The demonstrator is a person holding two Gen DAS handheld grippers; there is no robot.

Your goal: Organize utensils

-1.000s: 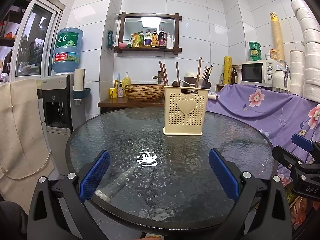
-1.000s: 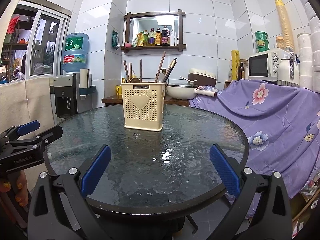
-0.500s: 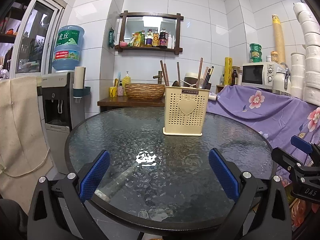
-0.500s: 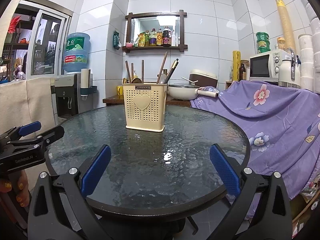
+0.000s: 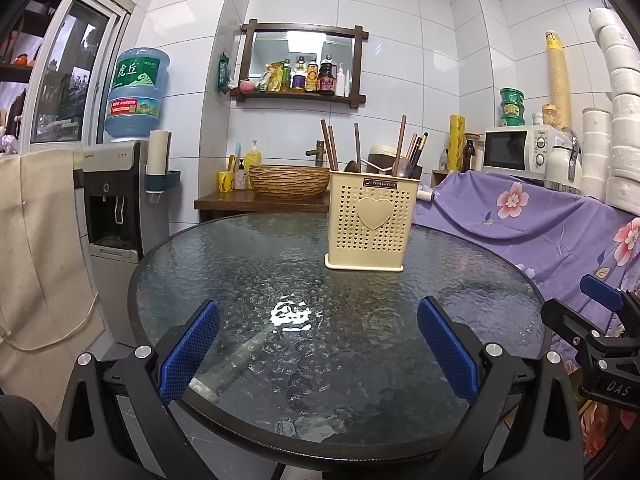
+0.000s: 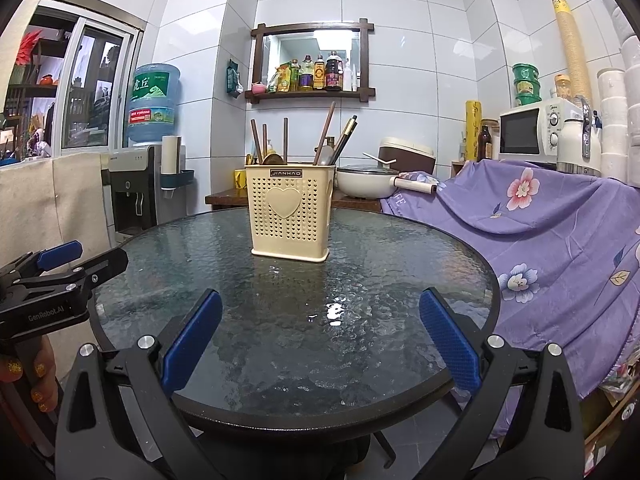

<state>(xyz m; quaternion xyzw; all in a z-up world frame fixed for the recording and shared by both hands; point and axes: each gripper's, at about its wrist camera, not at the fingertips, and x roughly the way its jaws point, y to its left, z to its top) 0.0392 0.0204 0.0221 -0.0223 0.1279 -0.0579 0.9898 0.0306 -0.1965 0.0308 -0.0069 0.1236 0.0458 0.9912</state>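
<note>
Glass table [image 5: 248,264] bare around holder [image 5: 370,226]

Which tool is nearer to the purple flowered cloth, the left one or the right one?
Right. The right tool is on the purple flowered cloth's side of the round glass table; the left tool is further left, beyond it.

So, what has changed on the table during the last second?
Almost nothing. Both cameras shifted only slightly. The cream perforated plastic utensil holder stays on the round glass table, and the left gripper and right gripper remain open and empty.
</note>
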